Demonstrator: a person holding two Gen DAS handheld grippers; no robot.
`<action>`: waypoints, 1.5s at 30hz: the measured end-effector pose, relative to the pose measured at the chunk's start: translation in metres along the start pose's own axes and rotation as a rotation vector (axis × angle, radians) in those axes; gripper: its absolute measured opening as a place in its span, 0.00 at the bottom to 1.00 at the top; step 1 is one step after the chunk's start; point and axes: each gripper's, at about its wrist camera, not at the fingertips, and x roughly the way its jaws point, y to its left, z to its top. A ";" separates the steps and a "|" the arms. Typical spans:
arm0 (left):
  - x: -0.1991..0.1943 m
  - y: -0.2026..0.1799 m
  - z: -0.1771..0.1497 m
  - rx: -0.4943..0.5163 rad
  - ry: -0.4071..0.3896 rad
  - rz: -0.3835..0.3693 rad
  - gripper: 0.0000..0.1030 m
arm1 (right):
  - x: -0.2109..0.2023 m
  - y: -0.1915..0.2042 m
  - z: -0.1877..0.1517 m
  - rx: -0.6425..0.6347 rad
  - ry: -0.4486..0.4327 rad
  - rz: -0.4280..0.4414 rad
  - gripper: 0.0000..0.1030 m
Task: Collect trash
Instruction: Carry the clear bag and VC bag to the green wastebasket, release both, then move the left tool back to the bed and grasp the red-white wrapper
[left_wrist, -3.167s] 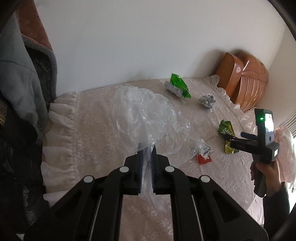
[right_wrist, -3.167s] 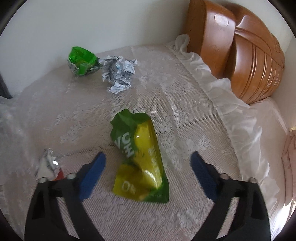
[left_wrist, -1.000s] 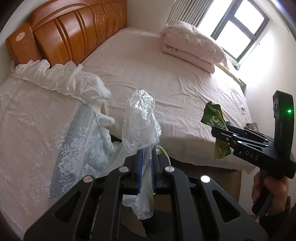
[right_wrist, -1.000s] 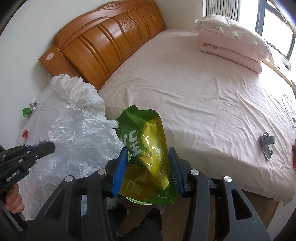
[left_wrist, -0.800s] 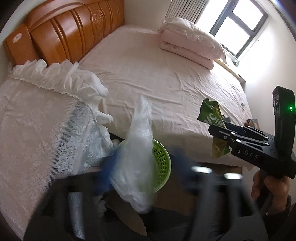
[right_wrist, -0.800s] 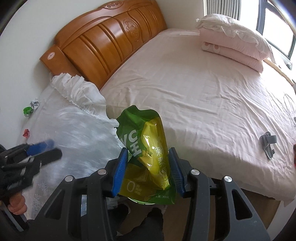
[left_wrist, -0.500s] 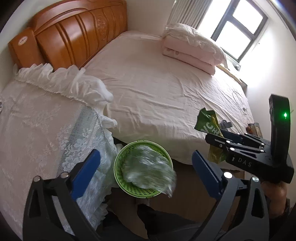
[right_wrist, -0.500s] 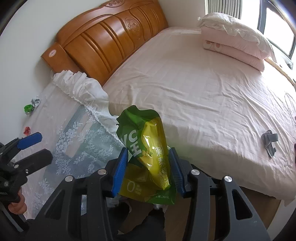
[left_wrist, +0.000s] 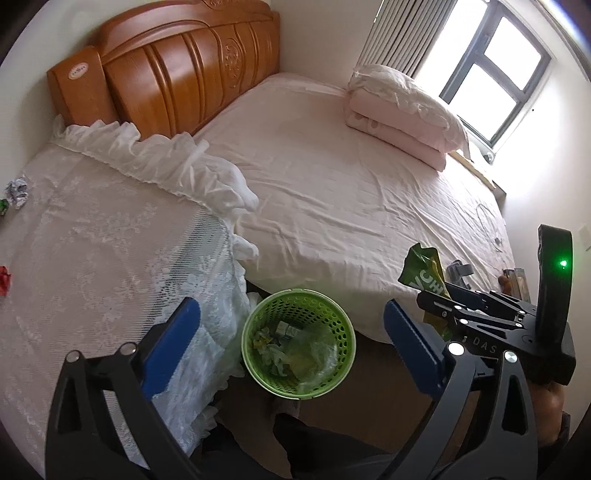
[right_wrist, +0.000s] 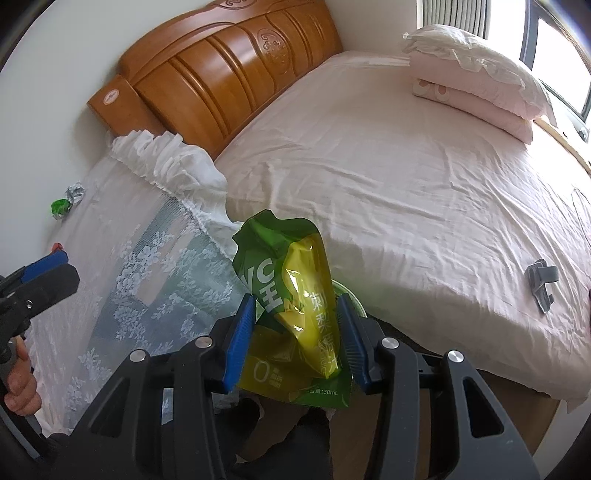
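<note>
While the left tool (left_wrist: 291, 332) hung spread and empty above the green basket (left_wrist: 345, 338) wedged between lace-draped worktop (left_wrist: 74, 240) and bed (left_wrist: 351, 184), the right tool (right_wrist: 297, 341) clenched a crumpled green-yellow pouch (right_wrist: 295, 306).

The waste basket (left_wrist: 298, 343) sits on the floor in the gap between the lace-covered counter (left_wrist: 92, 258) on the left and the bed (left_wrist: 351, 192) on the right, with a plastic bag (left_wrist: 314, 350) and scraps lying inside it. The left gripper (left_wrist: 291, 338) hangs directly above the basket, its fingers spread to either side of the rim, while the right gripper (right_wrist: 297, 341), off to the right and just in front of the bed's edge, has the drink pouch (right_wrist: 295, 306) between its fingers. Back on the counter lie a paper ball (left_wrist: 17, 190) and a wrapper (left_wrist: 4, 280) near the wall side, and behind the bed stands the headboard (left_wrist: 177, 70), folded bedding (left_wrist: 402, 110) stacked at the far end by the window (left_wrist: 495, 70).
</note>
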 end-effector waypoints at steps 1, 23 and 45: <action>-0.002 0.002 0.000 -0.002 -0.003 0.010 0.93 | 0.002 0.002 -0.001 -0.006 0.005 -0.001 0.46; -0.017 0.033 -0.003 -0.072 -0.021 0.056 0.92 | 0.022 0.033 -0.004 -0.060 0.049 -0.057 0.98; -0.063 0.337 -0.046 -0.515 -0.103 0.484 0.93 | 0.058 0.254 0.053 -0.305 0.032 0.185 0.98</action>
